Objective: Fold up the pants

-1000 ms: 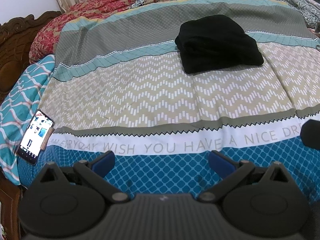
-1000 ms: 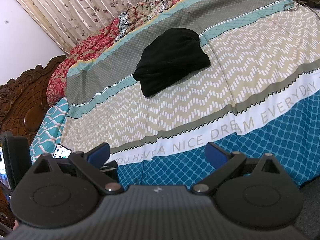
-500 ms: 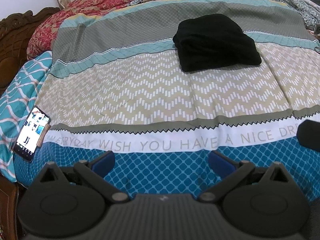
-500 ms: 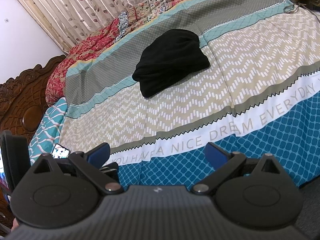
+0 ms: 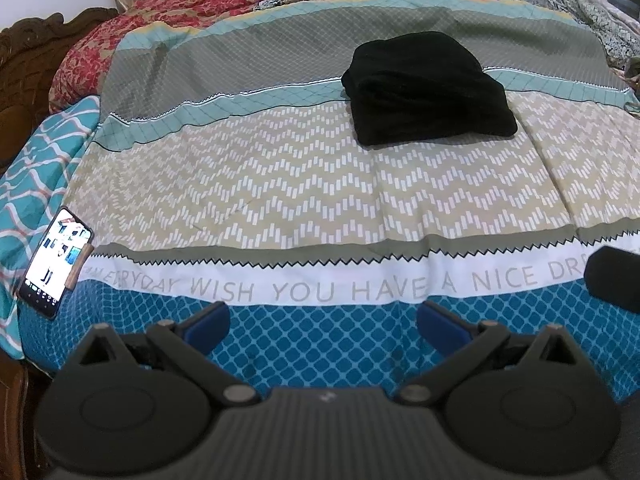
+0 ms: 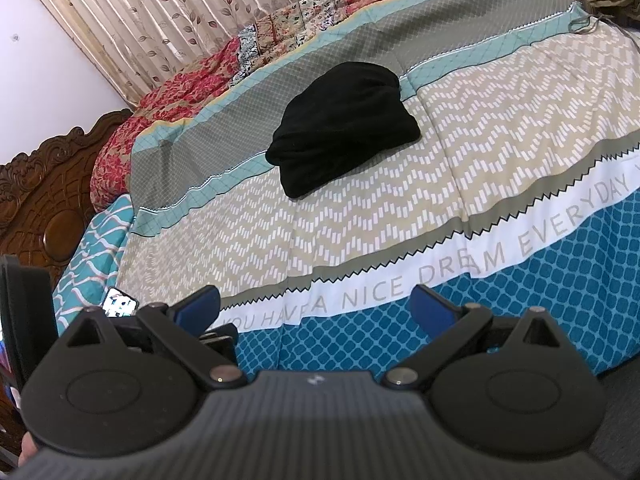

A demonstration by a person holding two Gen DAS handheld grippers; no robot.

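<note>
I see a bed covered by a patterned bedspread with bands of grey, teal, beige zigzag, a white strip of printed lettering, and blue lattice at the near edge. The black pants lie folded into a compact bundle on the far half of the bedspread, right of centre in the left wrist view, across the teal stripe and the beige zigzag band.

My left gripper hovers over the near blue edge, its jaws spread wide with nothing between them. My right gripper is also over the near edge, jaws likewise spread and empty. Both are well apart from the pants.

A smartphone with a lit screen rests at the near left edge of the bed, beside a teal wavy-patterned cloth. A carved wooden headboard stands at the left, a red floral quilt lies at the far side, and leaf-print curtains hang behind.
</note>
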